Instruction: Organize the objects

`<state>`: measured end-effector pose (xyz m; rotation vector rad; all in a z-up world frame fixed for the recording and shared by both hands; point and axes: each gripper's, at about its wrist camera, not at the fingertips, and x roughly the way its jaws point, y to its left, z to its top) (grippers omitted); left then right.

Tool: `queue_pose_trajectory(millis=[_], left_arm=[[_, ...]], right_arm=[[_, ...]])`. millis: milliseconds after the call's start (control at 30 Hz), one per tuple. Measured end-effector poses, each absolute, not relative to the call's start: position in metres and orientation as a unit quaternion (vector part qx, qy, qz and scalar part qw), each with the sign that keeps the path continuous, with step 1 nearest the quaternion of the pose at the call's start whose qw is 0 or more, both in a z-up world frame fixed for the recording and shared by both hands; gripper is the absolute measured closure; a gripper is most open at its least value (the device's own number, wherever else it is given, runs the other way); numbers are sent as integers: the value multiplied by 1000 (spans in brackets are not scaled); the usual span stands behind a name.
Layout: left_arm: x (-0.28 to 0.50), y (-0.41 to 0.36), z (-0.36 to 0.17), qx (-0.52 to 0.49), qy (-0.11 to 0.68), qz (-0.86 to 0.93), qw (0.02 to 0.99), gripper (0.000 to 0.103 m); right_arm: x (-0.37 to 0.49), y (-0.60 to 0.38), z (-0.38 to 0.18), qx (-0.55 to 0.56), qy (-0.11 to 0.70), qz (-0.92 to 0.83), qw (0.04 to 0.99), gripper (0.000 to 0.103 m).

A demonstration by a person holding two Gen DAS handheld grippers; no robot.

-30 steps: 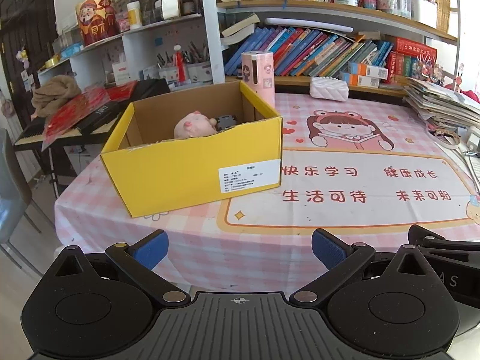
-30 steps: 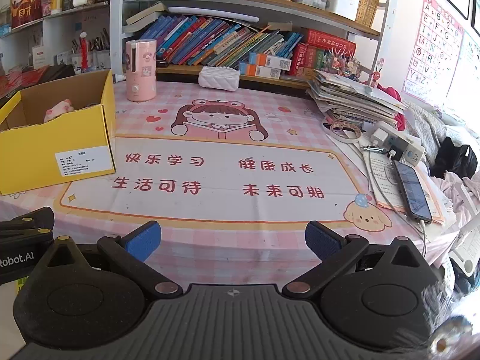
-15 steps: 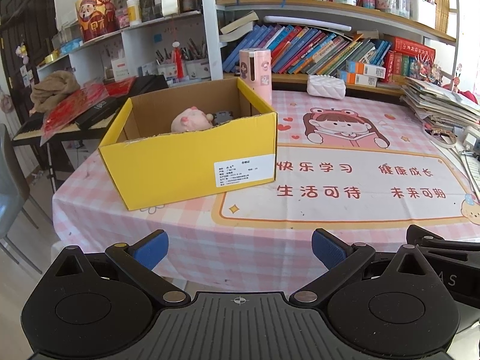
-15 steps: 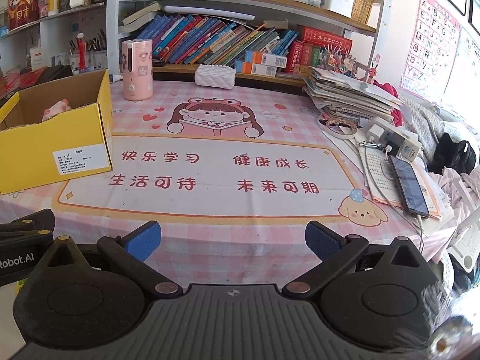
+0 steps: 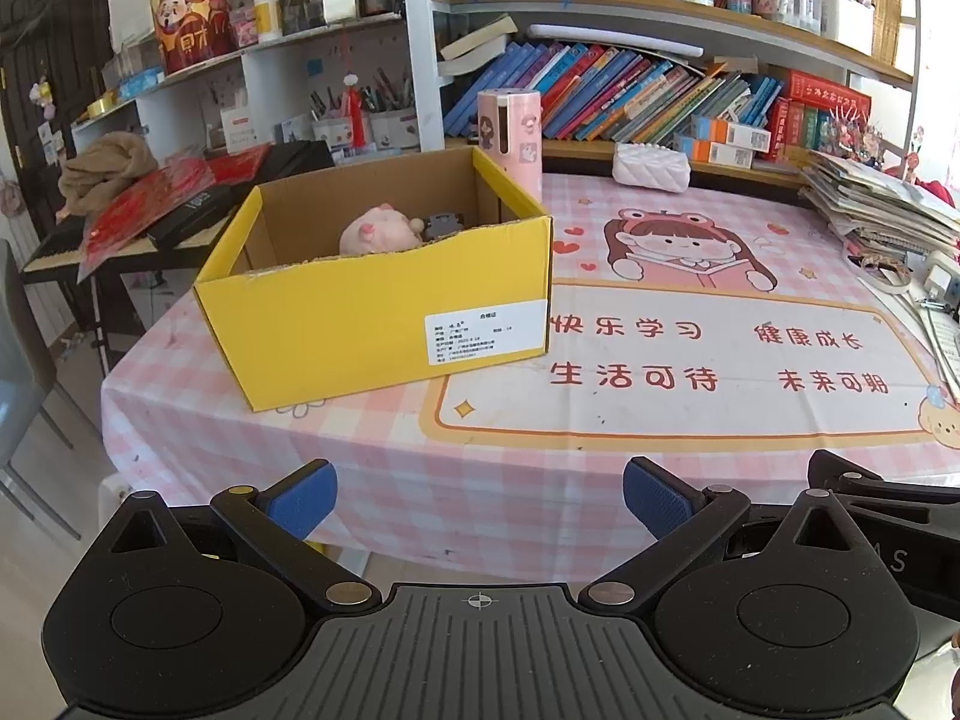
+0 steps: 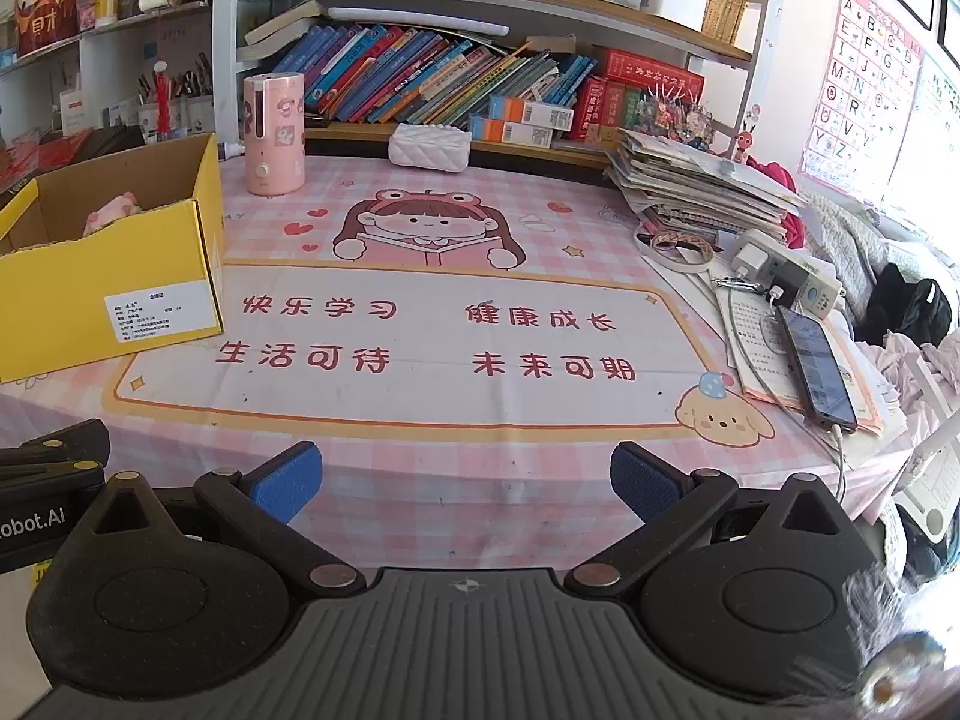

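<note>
Open yellow cardboard box sat on the left of the pink checked counter, with a pink plush toy and some small dark thing inside. Left gripper and right gripper both hung wide open and empty, just off the counter's near edge

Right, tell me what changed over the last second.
Both grippers drew back from the table: the yellow box and the pink humidifier look slightly farther off and higher in both views. Nothing was grasped or released. The left gripper and right gripper stay open and empty; the pink plush remains in the box.
</note>
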<state>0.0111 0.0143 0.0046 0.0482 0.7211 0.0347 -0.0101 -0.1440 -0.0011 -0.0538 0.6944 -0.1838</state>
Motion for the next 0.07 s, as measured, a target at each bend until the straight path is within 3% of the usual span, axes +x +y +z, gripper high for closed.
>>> queue_pose_trajectory(millis=[67], left_arm=[[13,14,4,21,355,18,935,0]], right_arm=[[-8,-144,-1,-27,341,-88,935,0]])
